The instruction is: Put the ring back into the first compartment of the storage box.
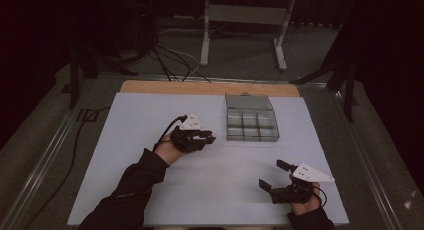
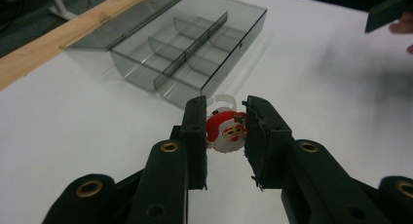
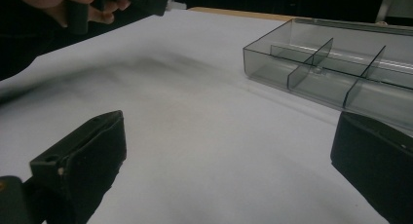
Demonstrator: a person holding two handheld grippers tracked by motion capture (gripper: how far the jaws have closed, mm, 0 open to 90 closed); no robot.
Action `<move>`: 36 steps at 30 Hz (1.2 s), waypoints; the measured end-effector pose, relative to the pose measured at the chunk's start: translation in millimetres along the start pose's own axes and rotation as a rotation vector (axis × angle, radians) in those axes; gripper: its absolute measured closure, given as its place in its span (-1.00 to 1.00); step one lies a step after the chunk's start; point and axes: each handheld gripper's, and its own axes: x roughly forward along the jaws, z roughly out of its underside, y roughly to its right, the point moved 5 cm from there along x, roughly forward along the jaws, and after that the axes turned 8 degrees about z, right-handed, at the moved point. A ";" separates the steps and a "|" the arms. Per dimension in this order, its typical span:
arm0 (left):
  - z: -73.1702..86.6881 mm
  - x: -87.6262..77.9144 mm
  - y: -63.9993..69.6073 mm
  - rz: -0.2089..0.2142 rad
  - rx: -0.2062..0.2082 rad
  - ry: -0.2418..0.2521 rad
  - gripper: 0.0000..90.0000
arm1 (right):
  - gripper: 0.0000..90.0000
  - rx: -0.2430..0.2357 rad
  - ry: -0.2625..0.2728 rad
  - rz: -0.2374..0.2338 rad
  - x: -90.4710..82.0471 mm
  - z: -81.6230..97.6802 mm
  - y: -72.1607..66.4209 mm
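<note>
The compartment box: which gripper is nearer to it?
Left. The left gripper sits just beside the compartment box; the right gripper rests nearer the table's front edge.

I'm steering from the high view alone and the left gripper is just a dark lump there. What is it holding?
Observer: The left gripper is shut on a small Santa ring, red and white, with a pale band behind it.
Operator: Is the box ready for it?
Observer: Yes, the divided box has its lid laid back flat, and the compartments facing that gripper look empty.
Operator: And my other gripper?
Observer: The right gripper has its jaws wide apart over bare white table, nothing between them.
</note>
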 end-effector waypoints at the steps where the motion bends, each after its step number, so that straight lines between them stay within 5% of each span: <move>1: -4.1 1.9 -2.0 -0.005 0.007 -0.002 0.61 | -1.00 -0.001 0.002 0.000 -0.2 -0.2 0.0; 13: -14.2 18.0 -19.7 0.000 -0.039 0.027 0.61 | -1.00 0.001 0.005 -0.003 -1.0 -0.4 -0.6; 36: -34.3 53.4 -38.0 0.002 -0.049 0.032 0.60 | -1.00 0.010 0.008 -0.003 -2.0 -0.1 0.8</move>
